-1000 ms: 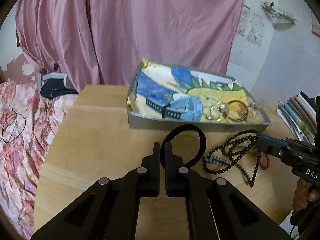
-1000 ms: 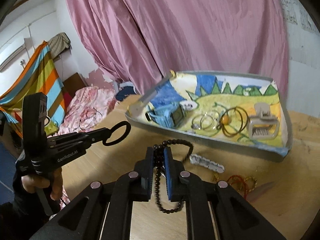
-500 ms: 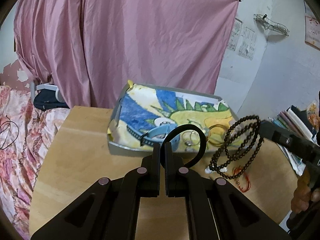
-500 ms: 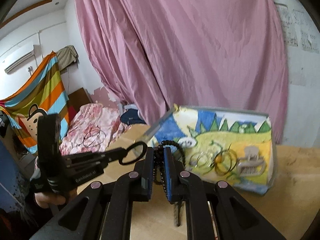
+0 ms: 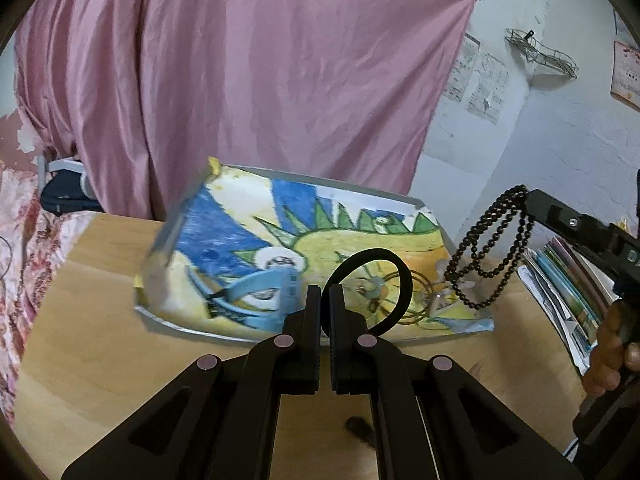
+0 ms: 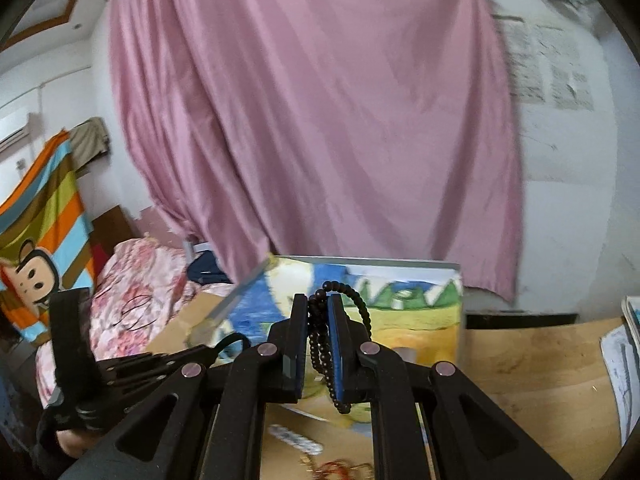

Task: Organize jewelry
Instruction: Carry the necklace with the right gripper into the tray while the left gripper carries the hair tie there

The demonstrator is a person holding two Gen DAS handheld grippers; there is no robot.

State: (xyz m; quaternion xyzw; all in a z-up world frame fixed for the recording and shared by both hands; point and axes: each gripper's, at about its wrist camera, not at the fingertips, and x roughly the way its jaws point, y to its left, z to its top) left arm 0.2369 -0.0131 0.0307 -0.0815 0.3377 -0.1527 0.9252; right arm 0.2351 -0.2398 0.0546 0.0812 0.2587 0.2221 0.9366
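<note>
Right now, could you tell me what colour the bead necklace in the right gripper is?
The bead necklace is dark brown, almost black; the left wrist view shows it best.

The right claw (image 6: 318, 320) has lifted the beads (image 5: 486, 252) off the surface (image 5: 100, 320) and now dangles them over the tray (image 5: 280, 248) (right end). The left claw (image 5: 325, 308) has carried its black band (image 5: 374, 280) up, also over the tray.
</note>
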